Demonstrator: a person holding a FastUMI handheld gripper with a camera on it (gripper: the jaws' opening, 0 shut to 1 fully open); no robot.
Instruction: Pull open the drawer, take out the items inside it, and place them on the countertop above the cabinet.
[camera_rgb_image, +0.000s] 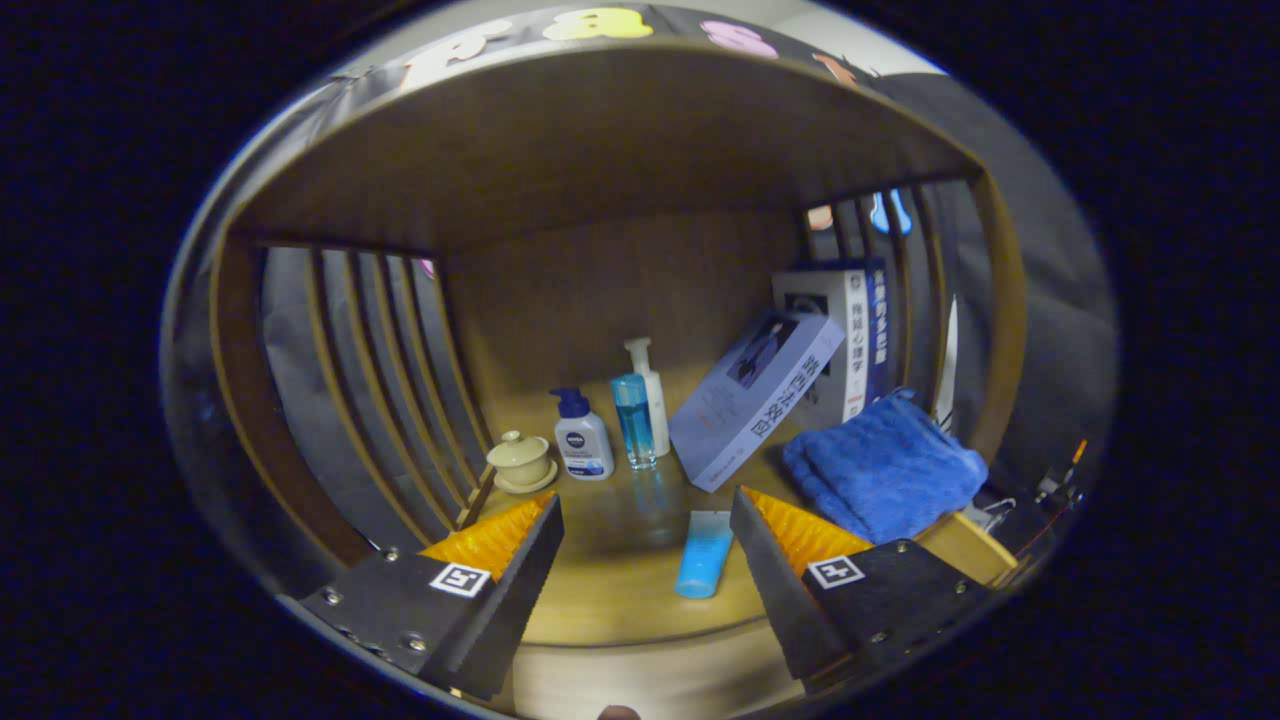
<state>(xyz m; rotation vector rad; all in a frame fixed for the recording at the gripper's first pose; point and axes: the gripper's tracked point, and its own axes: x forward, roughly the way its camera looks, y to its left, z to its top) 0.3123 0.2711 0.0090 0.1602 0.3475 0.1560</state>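
Observation:
My gripper (645, 520) stands open over the wooden countertop (620, 600), inside a slatted wooden alcove. A light blue tube (703, 553) lies flat on the countertop between my fingers, nearer the right finger (765, 535), and neither finger touches it. Beyond the fingers, near the back wall, stand a small white pump bottle with a dark blue cap (583, 437), a clear blue bottle (634, 420) and a taller white pump bottle (652, 394). A beige lidded cup on a saucer (522, 462) sits just past the left finger (520, 530).
A pale book (755, 398) leans against upright books (850, 340) at the back right. A folded blue towel (885, 467) lies by the right finger. Slatted side walls (380, 370) close in the left and right, and a wooden shelf roof (600, 140) hangs overhead.

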